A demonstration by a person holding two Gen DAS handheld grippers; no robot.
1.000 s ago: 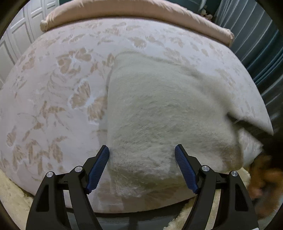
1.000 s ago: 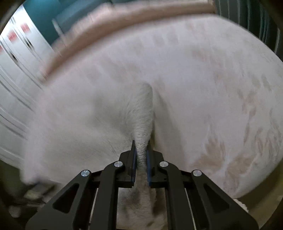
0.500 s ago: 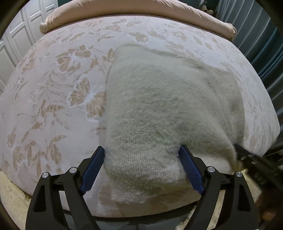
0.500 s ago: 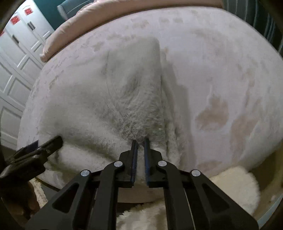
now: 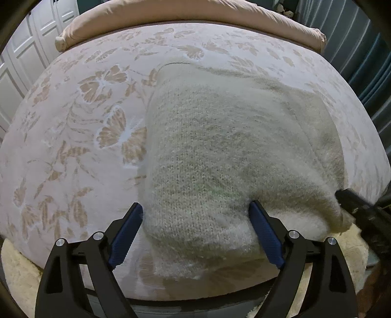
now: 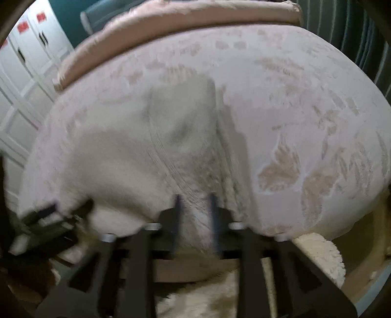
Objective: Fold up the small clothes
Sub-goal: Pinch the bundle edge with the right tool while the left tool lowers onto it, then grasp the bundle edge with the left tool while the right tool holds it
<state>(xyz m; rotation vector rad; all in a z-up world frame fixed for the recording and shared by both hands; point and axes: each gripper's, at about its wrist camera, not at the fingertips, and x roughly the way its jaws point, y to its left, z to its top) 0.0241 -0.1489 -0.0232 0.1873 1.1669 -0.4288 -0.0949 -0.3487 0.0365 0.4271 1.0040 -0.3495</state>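
1. A fuzzy cream knitted sweater (image 5: 227, 156) lies folded on a bed covered by a pale bedspread (image 5: 73, 137) with a tan leaf-and-butterfly pattern; its near edge hangs slightly over the foot of the bed.
2. The left gripper (image 5: 195, 225) is spread wide, its blue-padded fingers (image 5: 127, 230) on either side of the sweater's near left corner, with the folded knit bulging between them. The pads sit beside the fabric and do not pinch it.
3. The right gripper (image 6: 195, 208) is parted, with a narrower gap, and the sweater's near right edge lies in that gap; the right wrist view is blurred, so contact cannot be judged.
4. Each tool appears in the other's view: the right gripper at the sweater's far right corner, the left at its lower left.
5. A pinkish rolled cover (image 5: 185, 14) lies across the far end of the bed, and a shaggy cream rug (image 6: 317, 256) covers the floor below.
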